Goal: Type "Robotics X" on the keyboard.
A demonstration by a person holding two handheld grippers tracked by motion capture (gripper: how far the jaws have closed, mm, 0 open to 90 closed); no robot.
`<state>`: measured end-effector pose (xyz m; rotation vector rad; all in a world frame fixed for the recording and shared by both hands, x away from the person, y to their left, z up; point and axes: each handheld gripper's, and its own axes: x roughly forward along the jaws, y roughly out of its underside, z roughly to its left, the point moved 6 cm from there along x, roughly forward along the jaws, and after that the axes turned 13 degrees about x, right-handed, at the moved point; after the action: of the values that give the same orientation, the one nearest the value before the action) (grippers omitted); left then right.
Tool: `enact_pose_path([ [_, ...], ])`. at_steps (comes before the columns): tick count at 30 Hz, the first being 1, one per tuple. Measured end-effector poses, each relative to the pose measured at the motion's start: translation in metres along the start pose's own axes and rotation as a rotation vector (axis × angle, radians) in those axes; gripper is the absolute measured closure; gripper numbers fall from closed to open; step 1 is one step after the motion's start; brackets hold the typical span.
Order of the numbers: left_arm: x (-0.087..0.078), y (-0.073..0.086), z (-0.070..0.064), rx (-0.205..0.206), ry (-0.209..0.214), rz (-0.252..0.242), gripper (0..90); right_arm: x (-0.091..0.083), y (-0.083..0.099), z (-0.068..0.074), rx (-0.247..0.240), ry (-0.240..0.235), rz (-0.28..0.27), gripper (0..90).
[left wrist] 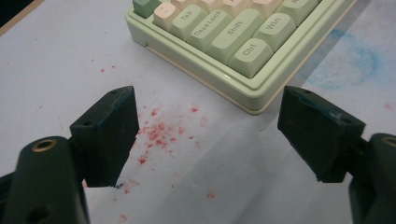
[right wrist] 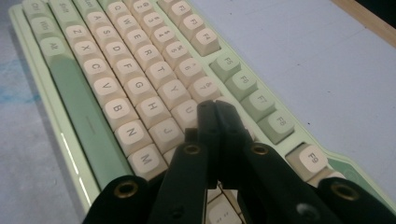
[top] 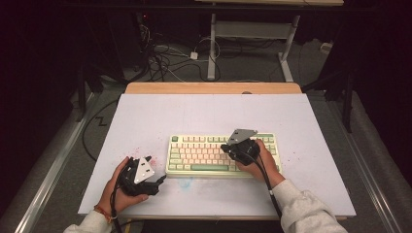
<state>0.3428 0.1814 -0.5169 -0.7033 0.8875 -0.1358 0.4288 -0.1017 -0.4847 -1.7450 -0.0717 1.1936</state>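
The right tool [right wrist: 215, 109], jaws pressed together with nothing between, covers the keys just right of U and J, so the key under its tips cannot be told; the keyboard [top: 204, 153] lies mid-bench [top: 145, 116]; the left tool [left wrist: 208, 135], jaws spread wide and empty, hangs off the keyboard's near-left corner over red specks [left wrist: 156, 133].

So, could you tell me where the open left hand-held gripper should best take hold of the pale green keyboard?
Probably its near-left corner, approached from the left: the left hand-held gripper already faces it with jaws spread, and the pale green keyboard lies flat with a low, straight rim.
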Motion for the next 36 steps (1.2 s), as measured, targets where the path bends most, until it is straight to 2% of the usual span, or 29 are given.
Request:
enact_pose_path([
  [4, -0.001, 0.000, 0.001, -0.004, -0.003, -0.005, 19.5, 0.012, -0.001, 0.000, 0.003, 0.011, 0.031, 90.0],
  [7, 0.001, 0.001, 0.001, 0.005, -0.004, 0.010, 19.5, 0.017, -0.001, -0.001, 0.014, 0.006, 0.038, 90.0],
  [18, 0.001, 0.000, 0.000, 0.002, 0.001, 0.009, 19.5, 0.016, -0.002, 0.001, 0.008, 0.016, 0.041, 90.0],
  [23, 0.001, 0.001, 0.000, 0.003, 0.005, 0.014, 19.5, 0.017, 0.000, 0.004, -0.015, 0.035, 0.080, 90.0],
  [25, 0.001, 0.001, 0.000, 0.004, 0.003, 0.013, 19.5, 0.015, -0.001, 0.005, -0.003, 0.015, 0.065, 90.0],
  [36, 0.001, 0.001, 0.000, 0.004, 0.006, 0.019, 19.5, -0.001, -0.007, 0.006, 0.025, -0.012, -0.019, 89.9],
])
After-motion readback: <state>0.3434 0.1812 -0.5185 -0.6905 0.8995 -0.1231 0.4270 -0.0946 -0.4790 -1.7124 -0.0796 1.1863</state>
